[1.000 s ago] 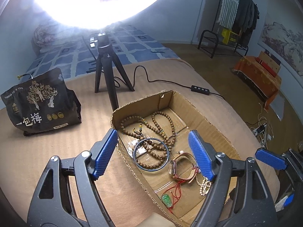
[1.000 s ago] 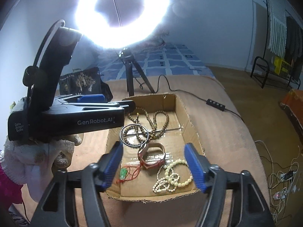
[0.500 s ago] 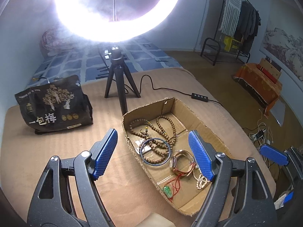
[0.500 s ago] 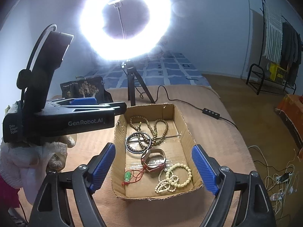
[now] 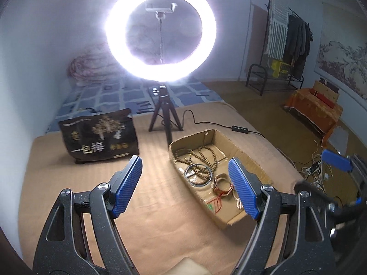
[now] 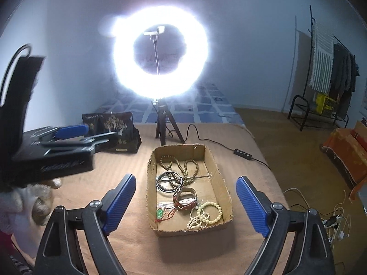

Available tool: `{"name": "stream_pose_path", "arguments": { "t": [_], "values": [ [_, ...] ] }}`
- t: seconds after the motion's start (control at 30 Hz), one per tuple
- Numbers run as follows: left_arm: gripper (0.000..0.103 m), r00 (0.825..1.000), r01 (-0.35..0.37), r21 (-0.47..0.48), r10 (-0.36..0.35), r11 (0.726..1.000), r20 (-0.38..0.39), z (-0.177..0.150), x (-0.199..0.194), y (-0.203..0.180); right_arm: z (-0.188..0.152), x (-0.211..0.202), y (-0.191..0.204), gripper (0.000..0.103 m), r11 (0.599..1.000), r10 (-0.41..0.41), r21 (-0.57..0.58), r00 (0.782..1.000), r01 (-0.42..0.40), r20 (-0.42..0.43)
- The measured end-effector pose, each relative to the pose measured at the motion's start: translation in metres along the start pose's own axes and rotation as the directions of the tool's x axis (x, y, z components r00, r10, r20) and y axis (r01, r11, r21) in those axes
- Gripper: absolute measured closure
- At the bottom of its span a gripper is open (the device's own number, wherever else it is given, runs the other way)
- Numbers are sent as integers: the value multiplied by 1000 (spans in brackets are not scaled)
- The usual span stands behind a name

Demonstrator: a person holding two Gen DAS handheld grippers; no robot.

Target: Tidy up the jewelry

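So, a shallow open cardboard box (image 6: 223, 178) is sat on the tan bedspread of the bed (image 6: 128, 240), roughly in the middle and a bit toward the right edge. All the jewelry is inside it. A long strand of brown wooden beads (image 6: 183, 165) is piled at the far end, and a dark round bangle (image 6: 169, 182) is lying partly over those beads. A brown leather-strap watch (image 6: 185, 198) is found around the middle, with a cream pearl-like bead string (image 6: 206, 214) in the near right corner and a small green pendant on a red cord (image 6: 160, 213) in the near left corner.

The right tool (image 6: 185, 202) is hung above the near end of the box with its blue-padded jaws wide apart. They have just been opening and nothing is caught between them. The left tool (image 5: 185, 188) is also held spread apart and empty, over bare bedspread just left of the box. In the right wrist view it's blurred at the left edge.

A lit white ring light on a small black tripod (image 5: 164, 116) is stood beyond the far end of the box. A black printed bag with gold tree artwork (image 5: 99, 135) is parked toward the bed's far left corner.
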State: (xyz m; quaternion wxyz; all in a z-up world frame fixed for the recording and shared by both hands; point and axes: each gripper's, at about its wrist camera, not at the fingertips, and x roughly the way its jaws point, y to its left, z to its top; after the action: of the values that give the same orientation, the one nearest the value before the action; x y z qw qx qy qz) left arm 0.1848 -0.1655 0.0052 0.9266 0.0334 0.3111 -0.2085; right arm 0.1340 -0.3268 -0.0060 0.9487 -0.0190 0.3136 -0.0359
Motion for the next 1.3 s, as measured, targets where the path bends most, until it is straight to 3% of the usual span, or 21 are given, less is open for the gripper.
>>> {"name": "stream_pose_path", "arguments": {
  "t": [0.07,0.27,0.43,0.6,0.67,0.97,1.3],
  "values": [
    [17,1000,-10,-14,10,1000,14,-7,-20,6,0,-10,2,11,1000,-5,4,1000,5,10],
    [15,998,-50,18,49,999,46,-26,-63,5,-4,-31,7,2,999,-31,17,999,31,41],
    [10,999,-30,18,30,999,40,-41,-81,3,-10,-44,7,0,999,-50,22,997,49,67],
    [8,998,-45,-2,45,999,32,-50,-84,3,-19,-41,-2,0,997,-48,59,997,45,55],
    [1,997,-60,9,60,998,40,-52,-83,0,-20,-37,-3,0,996,-65,60,997,63,47],
    [0,996,-82,-20,83,996,30,-49,-80,-5,-18,-38,-10,0,994,-77,78,995,72,66],
    [0,995,-88,44,86,995,52,-54,-86,-19,-19,-41,-9,0,995,-80,71,994,75,77]
  ]
}}
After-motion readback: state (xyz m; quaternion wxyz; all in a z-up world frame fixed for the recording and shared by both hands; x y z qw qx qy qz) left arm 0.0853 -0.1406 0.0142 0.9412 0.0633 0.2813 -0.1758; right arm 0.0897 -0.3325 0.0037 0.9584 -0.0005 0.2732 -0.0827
